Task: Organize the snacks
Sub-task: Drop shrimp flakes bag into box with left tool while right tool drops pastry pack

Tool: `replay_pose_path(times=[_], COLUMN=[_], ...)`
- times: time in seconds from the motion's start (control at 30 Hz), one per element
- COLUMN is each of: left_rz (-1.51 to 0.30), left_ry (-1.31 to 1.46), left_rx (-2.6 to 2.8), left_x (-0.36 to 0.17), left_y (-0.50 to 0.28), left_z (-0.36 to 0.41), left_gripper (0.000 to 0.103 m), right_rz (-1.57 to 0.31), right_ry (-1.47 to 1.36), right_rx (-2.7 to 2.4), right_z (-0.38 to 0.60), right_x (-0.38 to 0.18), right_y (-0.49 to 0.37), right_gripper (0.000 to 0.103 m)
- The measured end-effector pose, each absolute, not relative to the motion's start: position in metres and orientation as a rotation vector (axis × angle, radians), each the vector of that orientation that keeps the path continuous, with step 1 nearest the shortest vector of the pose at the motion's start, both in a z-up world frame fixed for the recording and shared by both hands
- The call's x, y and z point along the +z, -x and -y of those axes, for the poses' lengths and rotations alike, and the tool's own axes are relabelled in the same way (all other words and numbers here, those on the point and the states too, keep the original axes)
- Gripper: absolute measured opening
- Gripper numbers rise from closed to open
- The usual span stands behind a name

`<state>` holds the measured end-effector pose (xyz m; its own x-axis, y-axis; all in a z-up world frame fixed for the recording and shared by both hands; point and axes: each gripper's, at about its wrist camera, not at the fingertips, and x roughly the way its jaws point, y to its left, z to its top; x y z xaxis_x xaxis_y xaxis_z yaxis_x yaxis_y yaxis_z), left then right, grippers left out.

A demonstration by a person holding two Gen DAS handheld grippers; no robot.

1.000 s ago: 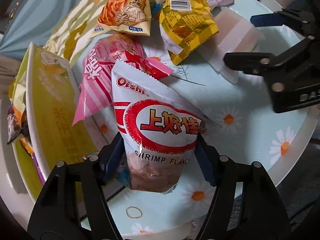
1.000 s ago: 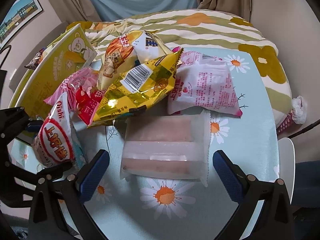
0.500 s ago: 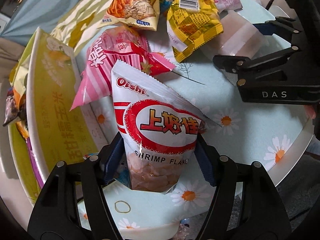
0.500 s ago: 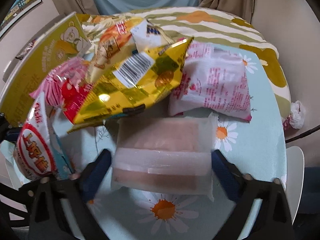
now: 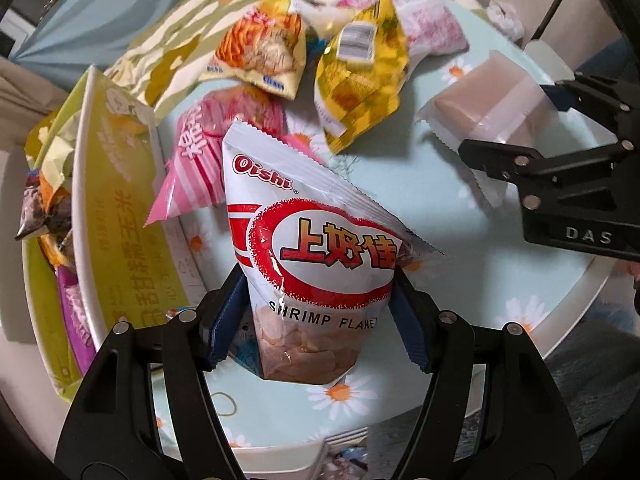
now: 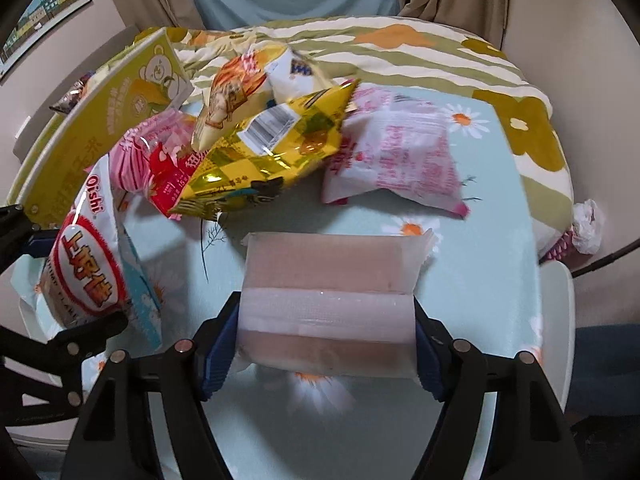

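My left gripper is shut on a white and red Oishi shrimp flakes bag and holds it upright above the daisy-print table; the bag also shows in the right wrist view. My right gripper is shut on a translucent white packet with a brown cake inside, lifted off the table; the packet also shows in the left wrist view, where the right gripper reaches in from the right.
A yellow bag, an orange noodle-snack bag, a pink striped bag and a pink-white bag lie piled at the table's back. A yellow-green box holding snacks stands at the left. A flowered blanket lies behind.
My right gripper has closed on the translucent cake packet and lifted it. My left gripper has kept hold of the Oishi bag and drawn back a little from the pile.
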<state>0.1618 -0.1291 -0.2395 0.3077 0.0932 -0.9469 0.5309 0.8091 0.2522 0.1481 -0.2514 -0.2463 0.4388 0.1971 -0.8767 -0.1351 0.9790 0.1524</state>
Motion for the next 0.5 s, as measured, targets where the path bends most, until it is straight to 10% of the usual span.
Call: replay_pose_path(times=[0.5], left_rz=[-1.059], left_ry=[-0.374], left_rx=[-0.218], left_x=[-0.135], left_y=[-0.156], left_z=[0.107], left_gripper=[0.068], right_rz=[-0.906], right_ry=[0.008], right_rx=[0.275], right_z=[0.258], right_x=[-0.13], right_y=[-0.139], right_gripper=[0.071])
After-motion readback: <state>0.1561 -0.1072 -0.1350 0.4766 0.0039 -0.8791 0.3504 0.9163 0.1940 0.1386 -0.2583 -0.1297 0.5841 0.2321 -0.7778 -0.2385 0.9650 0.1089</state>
